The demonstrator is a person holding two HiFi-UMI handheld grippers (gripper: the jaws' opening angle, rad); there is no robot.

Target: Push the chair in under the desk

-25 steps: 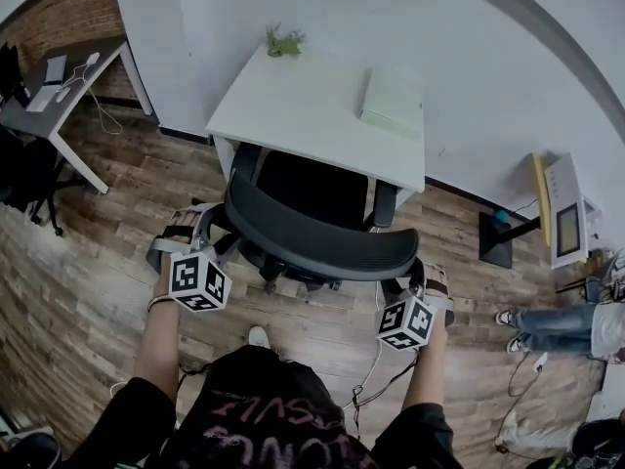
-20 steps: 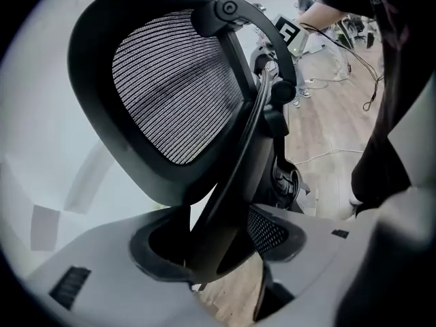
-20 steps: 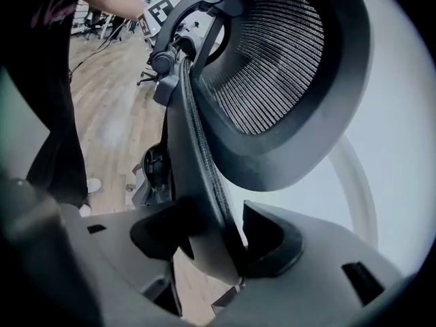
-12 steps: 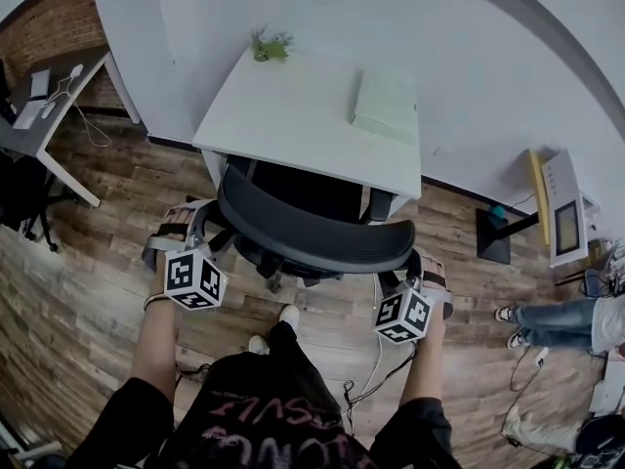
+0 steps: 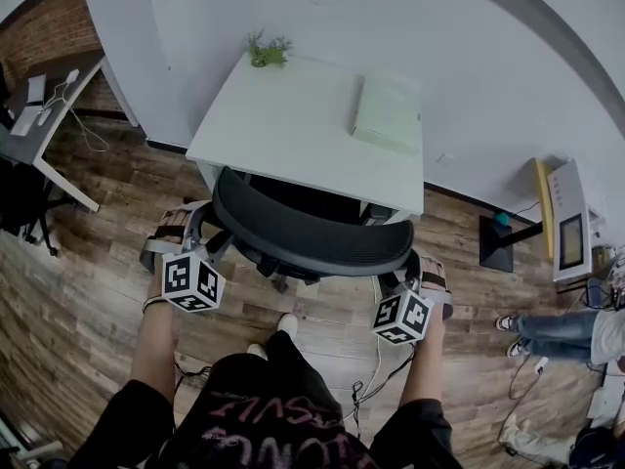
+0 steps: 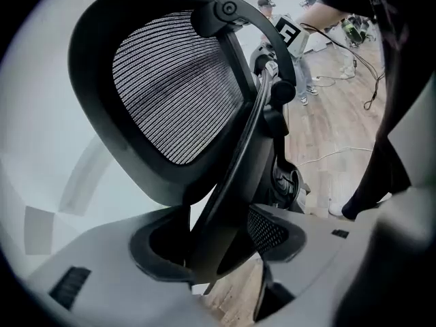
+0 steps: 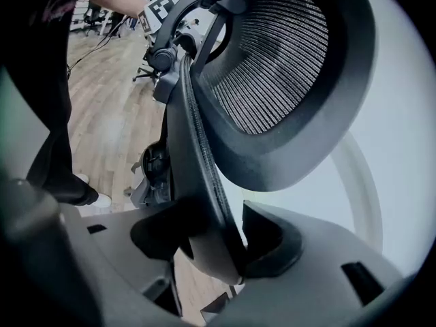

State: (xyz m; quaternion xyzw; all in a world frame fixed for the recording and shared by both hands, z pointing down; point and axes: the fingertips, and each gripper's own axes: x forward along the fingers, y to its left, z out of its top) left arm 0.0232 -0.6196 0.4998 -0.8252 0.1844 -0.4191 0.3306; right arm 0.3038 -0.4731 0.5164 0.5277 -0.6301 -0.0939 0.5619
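A black mesh office chair [image 5: 308, 237] stands at the front edge of the white desk [image 5: 293, 125], its seat hidden beneath the desktop. My left gripper [image 5: 207, 229] is shut on the left edge of the backrest. My right gripper [image 5: 410, 268] is shut on the right edge. In the left gripper view the backrest frame [image 6: 238, 148] runs down between the jaws of the left gripper [image 6: 218, 240]. The right gripper view shows the same rim [image 7: 197, 148] clamped in the right gripper [image 7: 214, 240], with the mesh [image 7: 272, 67] above.
On the desk lie a pale green book [image 5: 388, 112] and a small plant [image 5: 266, 50]. White wall lies behind it. Another desk [image 5: 39, 106] stands far left, a black stand [image 5: 498, 242] and a person's legs [image 5: 566, 330] to the right. Cables [image 5: 376, 369] trail on the wood floor.
The chair has rolled forward towards the wall, and its seat has gone under the desktop. Both grippers moved with the backrest and stayed shut on it.
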